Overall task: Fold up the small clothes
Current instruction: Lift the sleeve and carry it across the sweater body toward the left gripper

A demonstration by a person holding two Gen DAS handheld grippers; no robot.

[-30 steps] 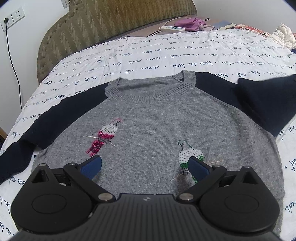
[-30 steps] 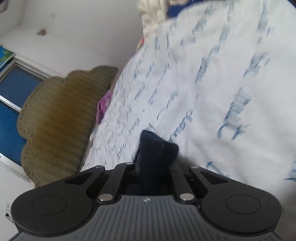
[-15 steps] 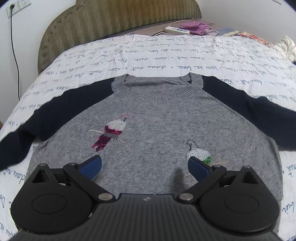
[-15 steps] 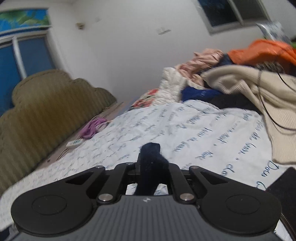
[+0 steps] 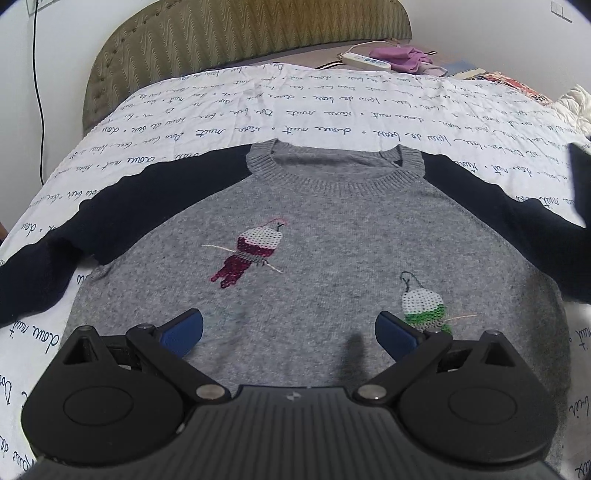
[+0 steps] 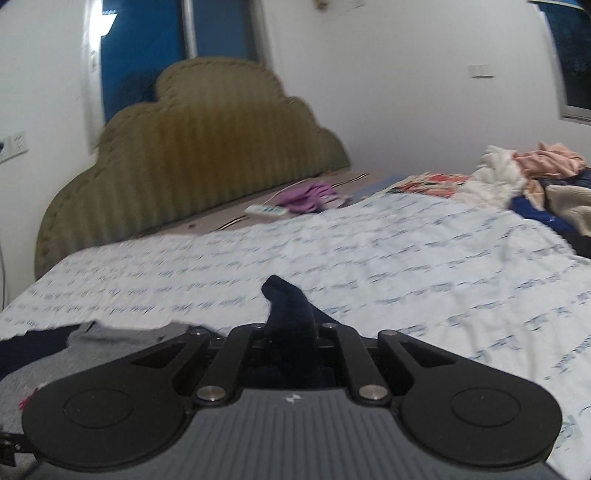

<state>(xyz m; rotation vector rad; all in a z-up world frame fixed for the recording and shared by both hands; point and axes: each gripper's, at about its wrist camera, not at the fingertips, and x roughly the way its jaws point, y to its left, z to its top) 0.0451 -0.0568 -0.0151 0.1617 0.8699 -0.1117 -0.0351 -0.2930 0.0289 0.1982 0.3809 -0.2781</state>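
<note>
- Left wrist view: your left gripper [image 5: 289, 330] hovers above the lower front of the sweater [image 5: 332, 236], its blue fingertips [image 5: 183, 329] spread wide with nothing between them.
- The grey sweater lies flat and face up on the white bedspread [image 5: 295, 110], which is printed with lines of handwriting. The collar [image 5: 334, 166] points toward the olive headboard [image 5: 243, 33].
- Two sequin birds sit on the chest: a red bird [image 5: 251, 254] near the middle and a green bird [image 5: 424, 308] just beside the right fingertip.
- The left navy sleeve [image 5: 92, 229] extends outward and lies on the bedspread. The right navy sleeve [image 5: 517, 225] runs toward the frame edge.
- Right wrist view: your right gripper [image 6: 290, 328] is clamped narrow on the cuff end of the navy sleeve [image 6: 290, 314]; a fold of dark fabric sticks up between the jaws.
- The grey body of the sweater shows at the lower left of this view. This view is motion-blurred, so finer detail cannot be read.
- Behind the bedspread, a white power strip [image 5: 365, 61] and a purple cloth [image 5: 402, 59] rest near the headboard. A pile of clothes [image 6: 535, 184] lies at the far right of the bed.
</note>
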